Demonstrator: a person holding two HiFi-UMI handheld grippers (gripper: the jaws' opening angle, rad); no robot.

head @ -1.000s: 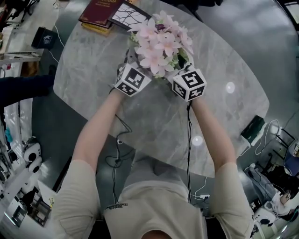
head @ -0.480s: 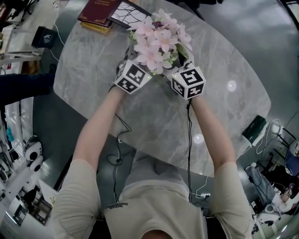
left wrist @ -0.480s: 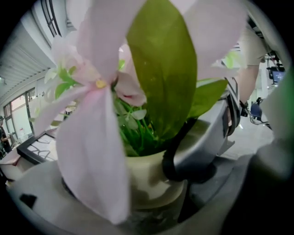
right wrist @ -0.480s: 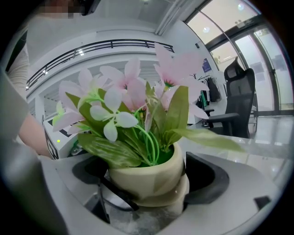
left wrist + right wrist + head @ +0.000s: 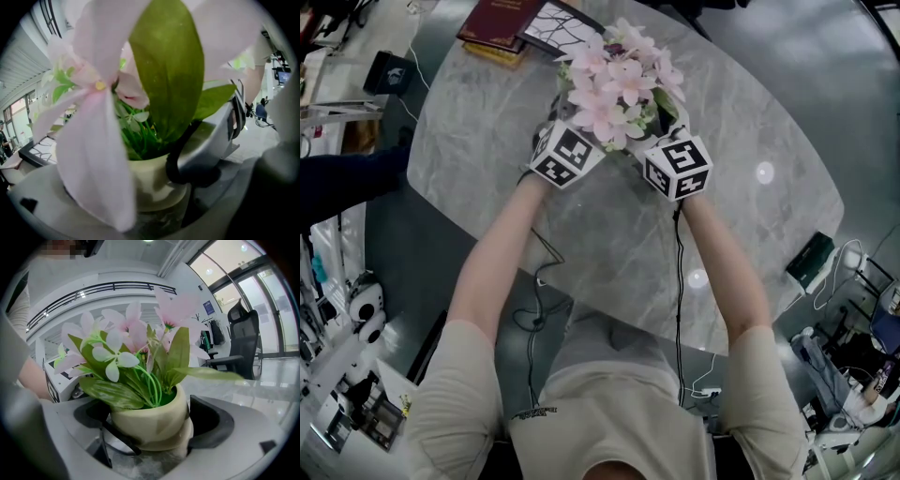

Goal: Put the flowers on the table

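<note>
While its cream pot point(image 5: 152, 416) is pinched between two hand-held grippers, the bunch of pink flowers point(image 5: 619, 80) stands upright over the far middle of the grey marble table point(image 5: 478, 150). Its blooms and green leaves spread well above the rim. The pot's base looks to be down on the marble, though the right gripper view does not show the contact plainly.

The right hand-held gripper point(image 5: 150, 430) has its jaws narrowed onto the pot, with a dark pad against each side of the rounded wall. The left hand-held gripper point(image 5: 145, 201) comes at the same pot from the other side, its jaws drawn in around it. A big pale petal point(image 5: 93, 154) hangs across that lens and covers one jaw, and the tip of the other gripper shows against the pot's right flank.

In the head view the left marker cube point(image 5: 567, 155) and the right marker cube point(image 5: 678, 167) sit just beside the blooms, one on each side. The person's bare forearms point(image 5: 502, 253) reach out to them from the near edge of the table. A thin black cable point(image 5: 679, 281) runs back along the right arm.

At the table's far edge lies a dark red book point(image 5: 499, 21), with a black-and-white patterned cover point(image 5: 558, 26) touching it on the right. On the floor, off the table's right side, sits a dark box point(image 5: 811, 261). A black office chair point(image 5: 243, 333) stands well behind the flowers in the right gripper view.
</note>
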